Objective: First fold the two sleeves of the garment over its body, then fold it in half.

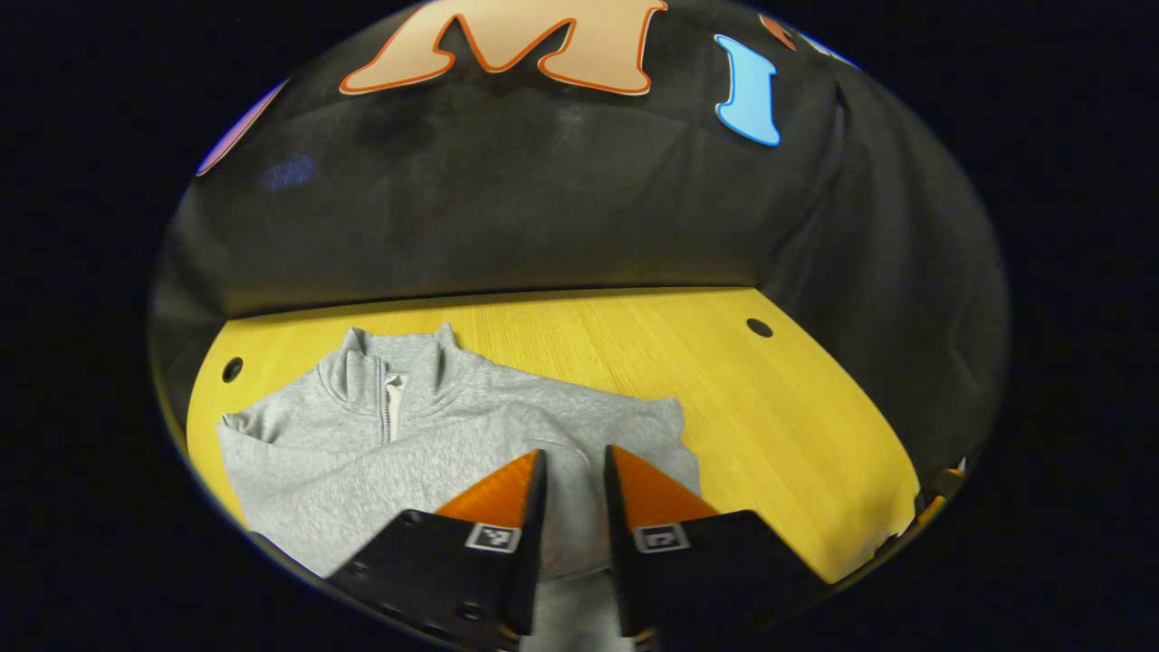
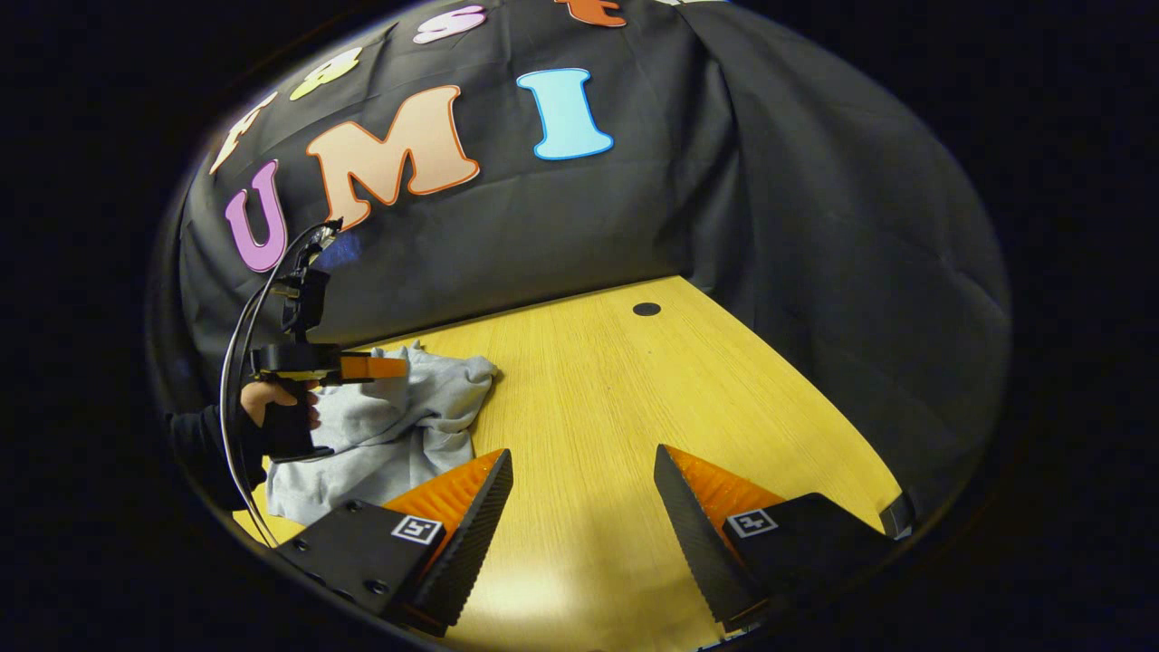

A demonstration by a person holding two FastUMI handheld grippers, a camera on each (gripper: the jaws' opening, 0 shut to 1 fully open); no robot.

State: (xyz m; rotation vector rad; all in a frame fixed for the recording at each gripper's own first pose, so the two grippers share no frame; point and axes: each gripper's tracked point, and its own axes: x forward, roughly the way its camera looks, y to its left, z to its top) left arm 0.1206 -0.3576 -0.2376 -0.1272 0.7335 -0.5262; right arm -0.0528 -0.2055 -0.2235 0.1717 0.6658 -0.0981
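A grey zip-neck garment lies on the yellow wooden table, collar toward the back wall, with a sleeve folded across its chest. My left gripper hovers over the garment's right half, its orange fingers a narrow gap apart, and only flat cloth shows in the gap. In the right gripper view the garment is at the left, and the left gripper is held over it by a hand. My right gripper stands wide open over bare table, right of the garment, holding nothing.
The black cloth wall closes off the table's back and right side. Small round holes sit near the table's back corners. Bare wood stretches to the right of the garment. A cable loops from the left gripper's handle.
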